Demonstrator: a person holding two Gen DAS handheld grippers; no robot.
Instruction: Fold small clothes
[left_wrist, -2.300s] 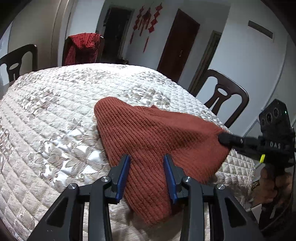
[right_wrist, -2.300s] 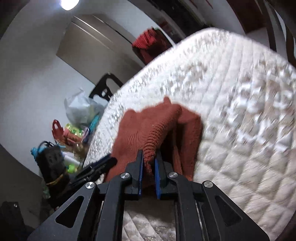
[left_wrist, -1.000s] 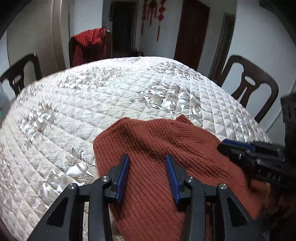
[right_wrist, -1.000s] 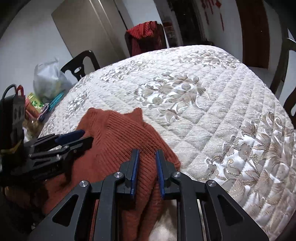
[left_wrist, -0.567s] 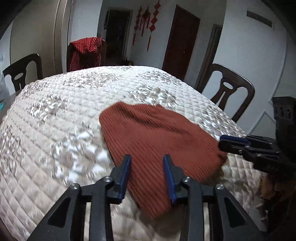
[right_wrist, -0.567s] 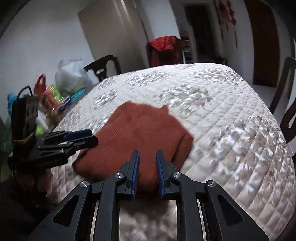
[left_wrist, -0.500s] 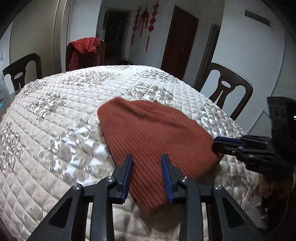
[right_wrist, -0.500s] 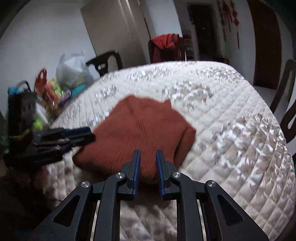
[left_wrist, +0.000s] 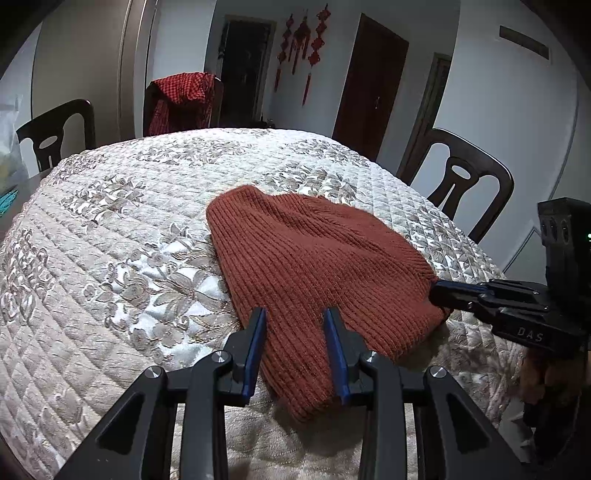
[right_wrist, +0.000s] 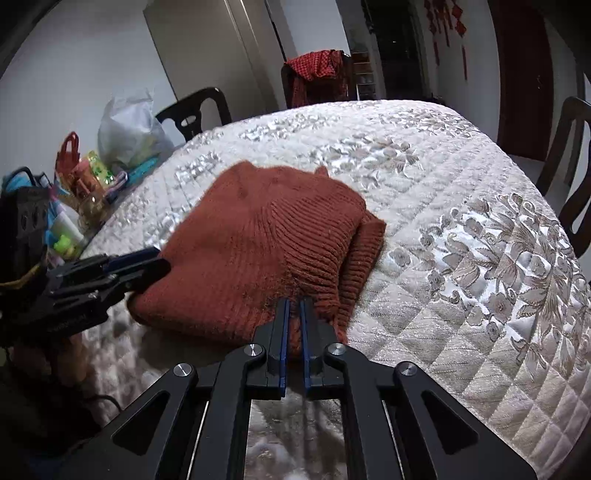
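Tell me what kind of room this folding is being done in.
Most likely a home dining room. A large table under a quilted floral cover has dark wooden dining chairs around it, and red knot ornaments hang on the wall by a wooden door. A rust knit sweater lies on the cover.

I am in the dining room of a home. The table (left_wrist: 110, 229) under my fingers wears a quilted, flower-patterned cover, and dark wooden chairs (left_wrist: 461, 184) stand round its edges. One chair at the far edge has a red checked garment (left_wrist: 181, 99) draped over its back. Red knotted ornaments (left_wrist: 303, 40) hang on the white wall between dark wooden doors (left_wrist: 369, 85). By the table's left edge sit a plastic bag (right_wrist: 129, 129) and small household bottles (right_wrist: 70, 229).
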